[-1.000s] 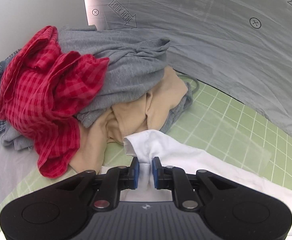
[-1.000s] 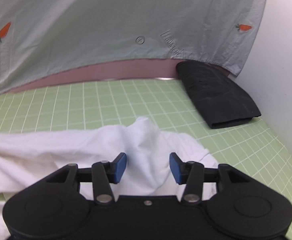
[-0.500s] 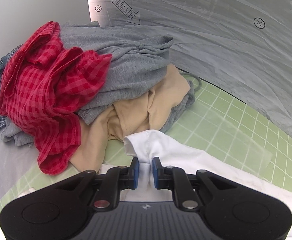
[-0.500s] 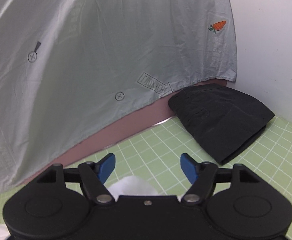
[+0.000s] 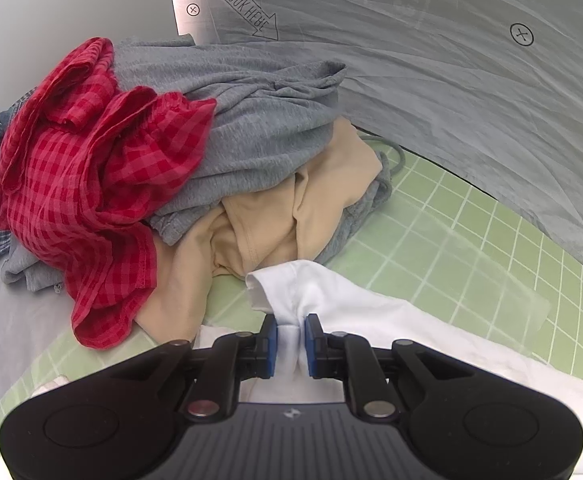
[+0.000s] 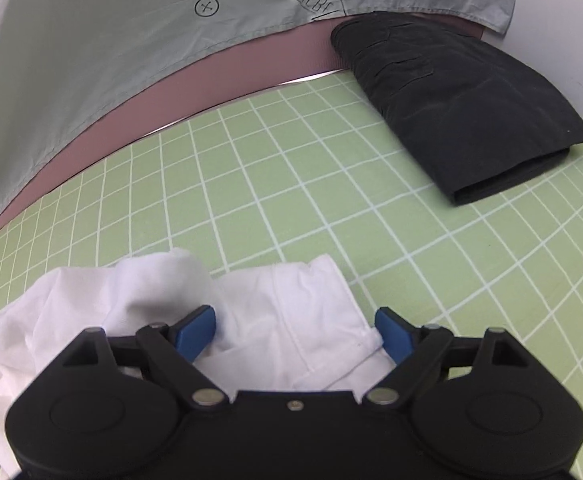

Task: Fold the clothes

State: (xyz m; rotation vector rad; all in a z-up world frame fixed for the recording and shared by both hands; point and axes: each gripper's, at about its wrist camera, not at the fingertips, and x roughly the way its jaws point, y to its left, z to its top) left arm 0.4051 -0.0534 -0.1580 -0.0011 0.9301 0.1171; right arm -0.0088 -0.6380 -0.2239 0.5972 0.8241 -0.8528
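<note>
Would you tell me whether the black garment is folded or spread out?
Folded: the black garment lies as a compact rectangle with stacked layers at its near edge.

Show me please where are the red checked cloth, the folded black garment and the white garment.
red checked cloth (image 5: 91, 184), left wrist view, middle of its crumpled front.
folded black garment (image 6: 459, 104), right wrist view, top face.
white garment (image 6: 291, 312), right wrist view, flat part near hem.

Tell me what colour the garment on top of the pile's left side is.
Red, in a checked pattern: the red checked garment shows best in the left wrist view.
</note>
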